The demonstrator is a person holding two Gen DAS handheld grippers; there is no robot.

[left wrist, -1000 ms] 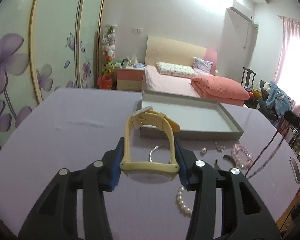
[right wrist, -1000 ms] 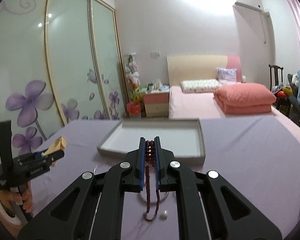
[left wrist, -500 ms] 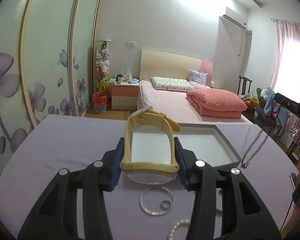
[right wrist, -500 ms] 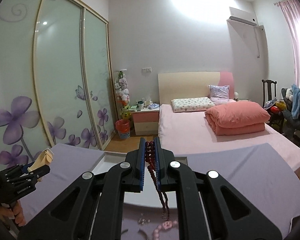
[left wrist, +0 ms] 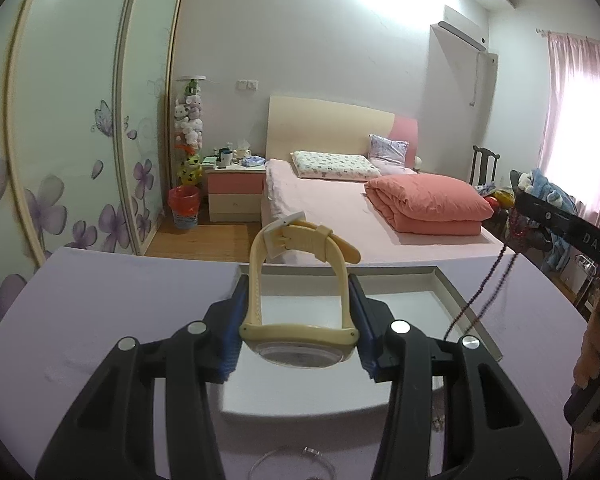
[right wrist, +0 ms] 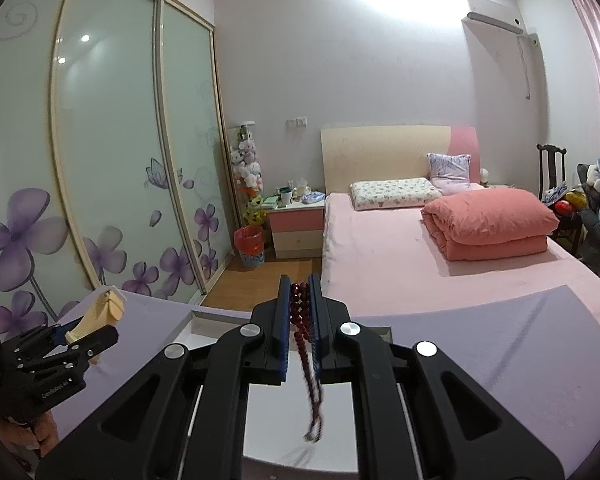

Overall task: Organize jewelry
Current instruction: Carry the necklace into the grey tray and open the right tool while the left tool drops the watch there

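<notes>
My left gripper (left wrist: 298, 292) is shut on a cream-yellow wristwatch (left wrist: 298, 336), its strap looping up between the fingers, held above the shallow grey tray (left wrist: 456, 300). My right gripper (right wrist: 300, 292) is shut on a dark red bead necklace (right wrist: 300, 312), which hangs down over the tray (right wrist: 204, 322). The necklace also shows in the left wrist view (left wrist: 484, 300), dangling at the right. The left gripper with the watch (right wrist: 96, 312) shows at the left of the right wrist view.
The tray lies on a lilac-covered table (left wrist: 100, 304). A clear bangle with a small ring (left wrist: 292, 464) lies in front of the tray. A bed (right wrist: 420, 264) and nightstand (right wrist: 296, 228) stand beyond the table, sliding wardrobe doors to the left.
Both grippers have moved forward and up over the tray, still holding the watch and the necklace. The loose jewelry on the table has dropped out of view.
</notes>
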